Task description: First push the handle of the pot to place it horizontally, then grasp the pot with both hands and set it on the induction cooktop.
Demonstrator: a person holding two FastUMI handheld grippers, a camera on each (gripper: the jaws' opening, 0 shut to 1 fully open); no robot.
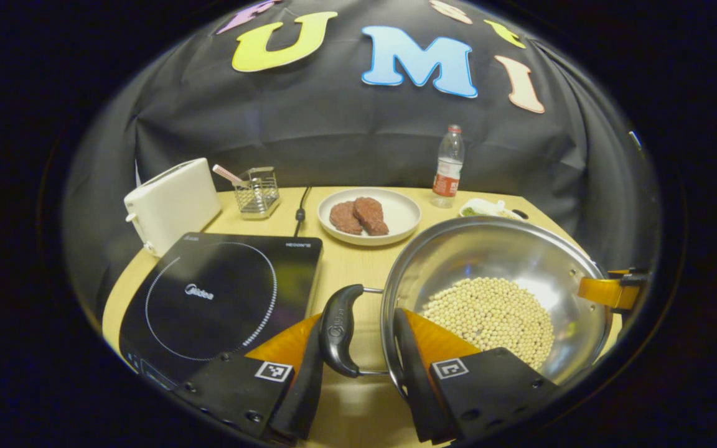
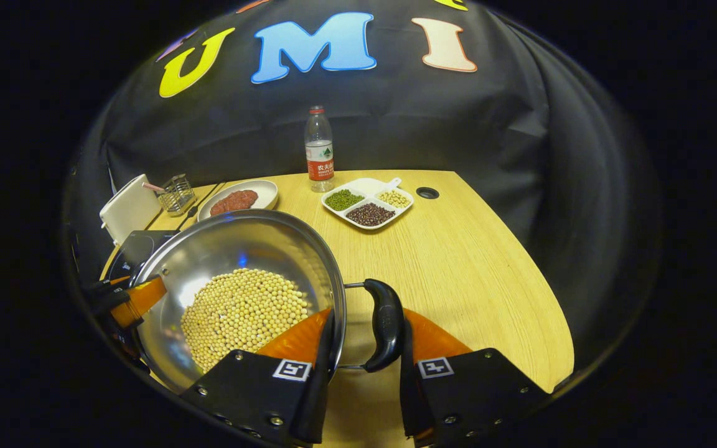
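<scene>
A steel pot (image 1: 489, 255) holding pale beans (image 1: 489, 314) sits right of the black induction cooktop (image 1: 209, 292) on the wooden table. Its handles lie level on either side. My left gripper (image 1: 358, 320) clamps the near black handle (image 1: 340, 330), with one finger outside the handle and the other inside the rim. In the right gripper view, my right gripper (image 2: 368, 314) grips the opposite handle (image 2: 386, 323) the same way. Each gripper also appears across the pot in the other view, the right gripper (image 1: 610, 291) and the left gripper (image 2: 134, 298). I cannot tell whether the pot (image 2: 240, 242) is off the table.
A white toaster (image 1: 172, 205) and wire utensil rack (image 1: 257, 191) stand behind the cooktop (image 2: 137, 246). A plate (image 1: 405, 214) with meat, a water bottle (image 1: 449, 165) and a divided dish (image 2: 368, 185) of beans line the back. A hole (image 2: 427, 193) is in the tabletop.
</scene>
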